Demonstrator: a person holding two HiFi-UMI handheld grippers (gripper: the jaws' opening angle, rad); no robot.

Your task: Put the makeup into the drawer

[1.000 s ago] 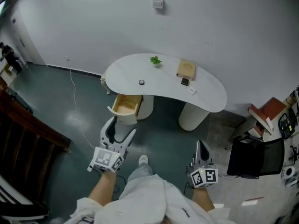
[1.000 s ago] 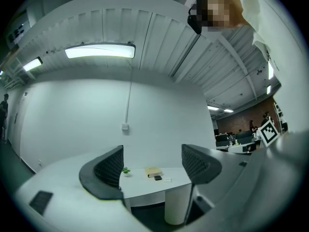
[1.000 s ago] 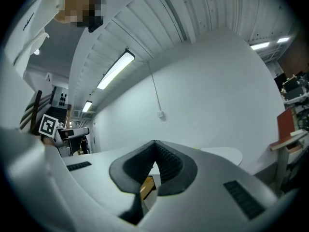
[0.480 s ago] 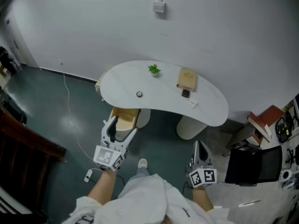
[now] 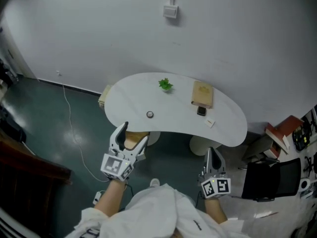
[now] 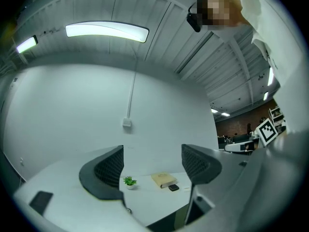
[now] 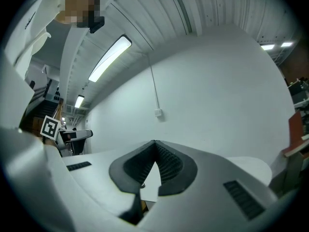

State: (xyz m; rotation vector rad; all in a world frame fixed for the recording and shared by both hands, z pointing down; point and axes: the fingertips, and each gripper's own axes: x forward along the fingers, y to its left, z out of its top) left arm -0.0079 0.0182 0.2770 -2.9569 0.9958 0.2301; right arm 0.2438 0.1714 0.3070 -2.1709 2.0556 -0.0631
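over by the white table (image 5: 124, 98), both grippers are hanging short of the near edge and neither is carrying anything. the left gripper (image 5: 133, 134) is holding its jaws wide apart with only air between them, and its own view is looking across the tabletop at the little plant (image 6: 128, 181), the tan box (image 6: 164, 179) and a small dark case (image 6: 174, 187) just beside that box. the right gripper (image 5: 210, 155) is keeping its jaws pressed together, empty. the drawer (image 5: 130, 142) is showing as a strip of pale wood under the table's edge, right behind the left jaws, so it is looking open already.

which piece is the makeup? i'm judging it's the dark case (image 5: 201, 110) or the small round thing (image 5: 150, 114) nearer the drawer; neither is clear enough to say. both are sitting on the tabletop, well apart from either gripper.

the pickup is not yet begun. the open left gripper is looking like the better pick for the round piece: come in low, straddle it evenly, close gently so it isn't skidding away. the right one is needing to open first.
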